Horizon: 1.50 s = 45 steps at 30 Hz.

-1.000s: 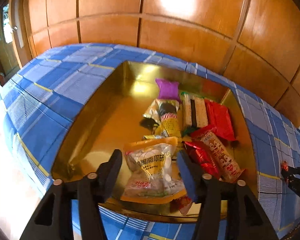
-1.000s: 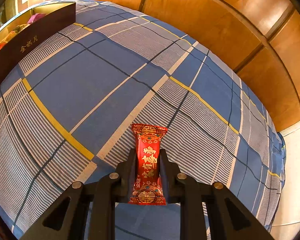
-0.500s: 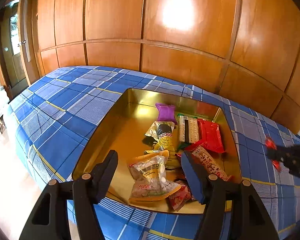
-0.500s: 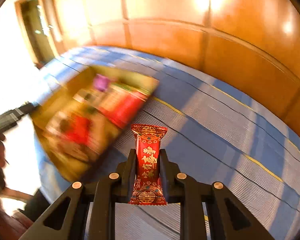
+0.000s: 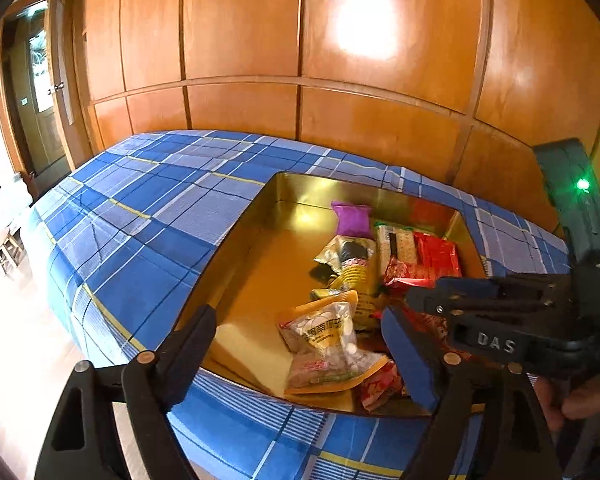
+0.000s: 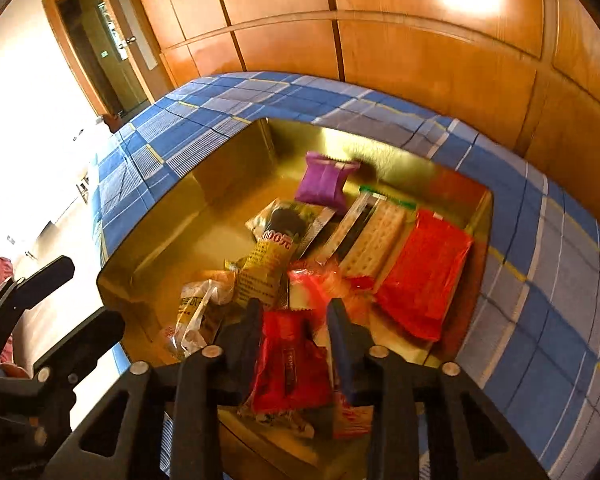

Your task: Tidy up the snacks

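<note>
A gold tray (image 5: pixel 236 240) sits on the blue plaid cloth and holds several snack packets. My left gripper (image 5: pixel 300 352) hangs above the tray's near edge, its jaws opening wide with nothing gripped. The seed packet (image 5: pixel 324 340) lies in the tray below it. My right gripper (image 6: pixel 294 332) is over the tray (image 6: pixel 172 216) and its jaws are opening. The red candy packet (image 6: pixel 288 360) sits loose and low between them, tilted. In the left wrist view the right gripper (image 5: pixel 416 304) reaches in from the right.
In the tray lie a purple packet (image 6: pixel 324 180), a cracker pack (image 6: pixel 380 236), a flat red packet (image 6: pixel 424 280) and a yellow-black packet (image 6: pixel 272 248). Wooden wall panels stand behind the cloth. A doorway (image 6: pixel 100 52) is at far left. The left gripper (image 6: pixel 72 304) shows at left.
My right gripper swung from bare cloth to above the tray, then parted its jaws, and the red candy slid lower. My left gripper widened and drew back off the seed packet.
</note>
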Tool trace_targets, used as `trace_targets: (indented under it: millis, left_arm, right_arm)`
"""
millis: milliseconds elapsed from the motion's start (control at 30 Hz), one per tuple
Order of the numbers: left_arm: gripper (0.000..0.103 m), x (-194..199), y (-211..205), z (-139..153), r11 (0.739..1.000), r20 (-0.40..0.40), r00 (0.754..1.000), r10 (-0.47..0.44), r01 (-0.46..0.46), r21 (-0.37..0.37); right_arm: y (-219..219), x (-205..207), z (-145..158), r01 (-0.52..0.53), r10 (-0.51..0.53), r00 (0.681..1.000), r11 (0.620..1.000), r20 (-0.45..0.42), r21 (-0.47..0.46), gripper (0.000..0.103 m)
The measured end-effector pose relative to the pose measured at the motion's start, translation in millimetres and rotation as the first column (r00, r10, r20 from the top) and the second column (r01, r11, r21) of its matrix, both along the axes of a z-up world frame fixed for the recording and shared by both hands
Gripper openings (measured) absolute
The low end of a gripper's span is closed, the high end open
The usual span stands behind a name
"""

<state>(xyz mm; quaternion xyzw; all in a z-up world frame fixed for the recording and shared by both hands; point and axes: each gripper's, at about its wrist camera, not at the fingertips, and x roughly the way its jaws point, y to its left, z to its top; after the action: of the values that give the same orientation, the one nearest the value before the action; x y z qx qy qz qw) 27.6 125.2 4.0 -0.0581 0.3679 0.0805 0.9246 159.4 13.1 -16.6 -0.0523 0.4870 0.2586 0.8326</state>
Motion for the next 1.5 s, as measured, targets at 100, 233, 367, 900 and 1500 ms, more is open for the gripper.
trace_targets:
  millis: [100,233,367,900,1500]
  left_arm:
    - [0.091,-2,0,-1,1.0,0.002,1.0,0.01,-0.01,0.004]
    - [0.098,-8,-4,-1,1.0,0.009,1.0,0.006,-0.006,0.003]
    - [0.102,-17,-11,-4,1.0,0.015,1.0,-0.011,0.011,0.009]
    - [0.103,-37,-33,1,0.998,0.038,0.997,-0.06,0.059,0.023]
    - [0.103,-39,-29,3,0.998,0.043,0.998,-0.053,0.052,0.027]
  right_arm:
    - [-8,-14,10,0.032,-0.033,0.998,0.999,0.055,0.01,0.036]
    - [-23,-36,29,0.133,-0.136,0.978,0.991,0.157,0.034,0.038]
    - [-42,-66,37,0.229,-0.233,0.946,0.972,0.226,0.046,0.042]
    - [-52,-100,28,0.289,-0.284,0.92,0.957,0.269,0.023,0.042]
    - [-49,-105,26,0.284,-0.278,0.921,0.959,0.272,0.016,0.042]
